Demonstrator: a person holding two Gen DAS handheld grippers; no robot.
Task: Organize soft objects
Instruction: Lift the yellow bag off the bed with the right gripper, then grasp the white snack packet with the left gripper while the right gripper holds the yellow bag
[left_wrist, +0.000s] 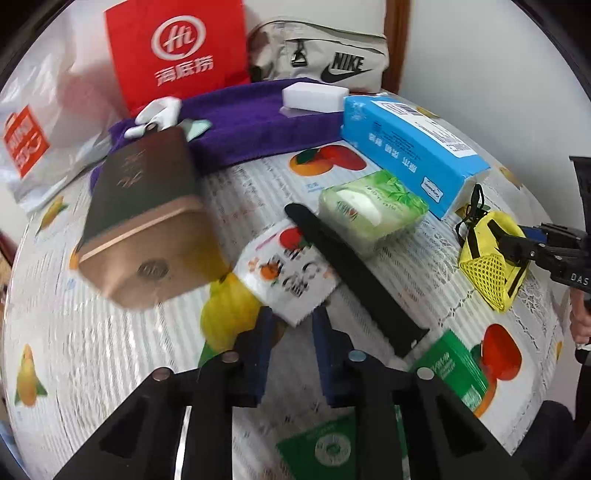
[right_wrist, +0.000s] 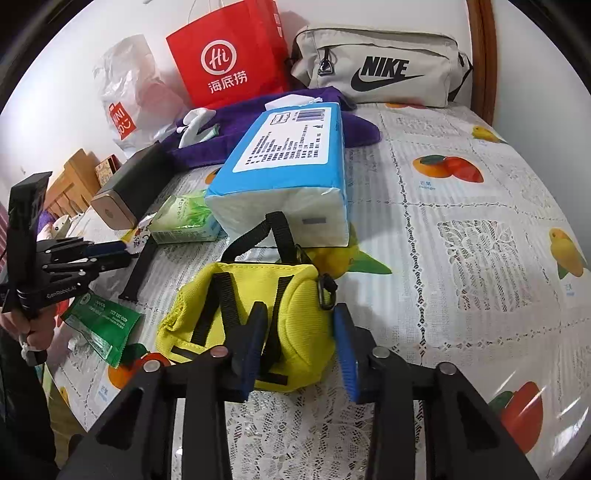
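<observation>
Left gripper (left_wrist: 293, 321): partly open, blue pads on each side of the corner of a small white snack packet (left_wrist: 286, 266), maybe just touching, hard to tell. Packet flat on the fruit tablecloth (left_wrist: 110, 350), beside a black strap (left_wrist: 354, 273) and a green tissue pack (left_wrist: 369, 210). Right gripper (right_wrist: 299, 328): open wide around one end of a little yellow bag (right_wrist: 295, 325), not squeezing. Bag on the cloth, just in front of a big blue tissue pack (right_wrist: 288, 162).
</observation>
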